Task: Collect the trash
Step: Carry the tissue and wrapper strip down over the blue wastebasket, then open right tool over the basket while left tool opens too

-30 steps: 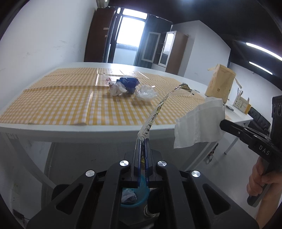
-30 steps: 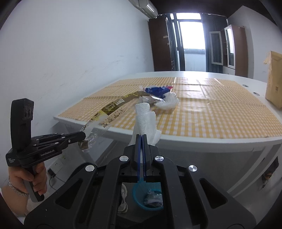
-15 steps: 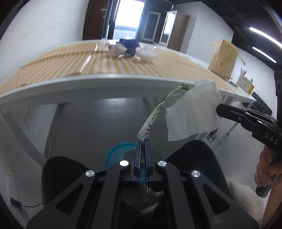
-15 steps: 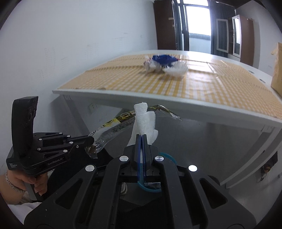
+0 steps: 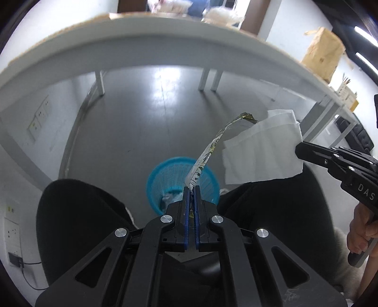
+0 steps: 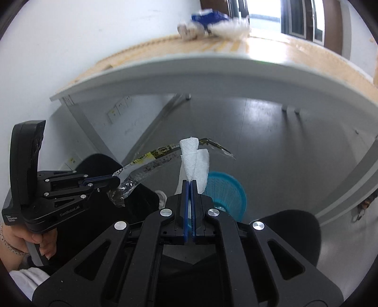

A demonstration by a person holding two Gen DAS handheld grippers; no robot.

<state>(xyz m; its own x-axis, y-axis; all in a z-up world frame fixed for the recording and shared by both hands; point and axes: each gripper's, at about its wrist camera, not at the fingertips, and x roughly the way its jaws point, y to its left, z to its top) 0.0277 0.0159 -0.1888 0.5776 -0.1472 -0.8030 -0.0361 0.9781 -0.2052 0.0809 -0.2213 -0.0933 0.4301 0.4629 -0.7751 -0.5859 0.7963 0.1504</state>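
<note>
The left gripper (image 5: 191, 187) is clenched on one long clear printed wrapper (image 5: 208, 153), whose long axis runs up toward one o'clock from the tips. The right gripper (image 6: 189, 181) is clamped on one white paper towel (image 6: 195, 163), standing at twelve o'clock above its tips. The single blue bin (image 5: 182, 179) sits on the floor directly under the left tips in the left view; in the right view the bin (image 6: 226, 193) lies at about two o'clock, just beside the tips (so the left looks nearer a drop). Farther out, on the table (image 6: 212, 68), I count about three more scraps (image 6: 212, 21), too blurred to be sure.
</note>
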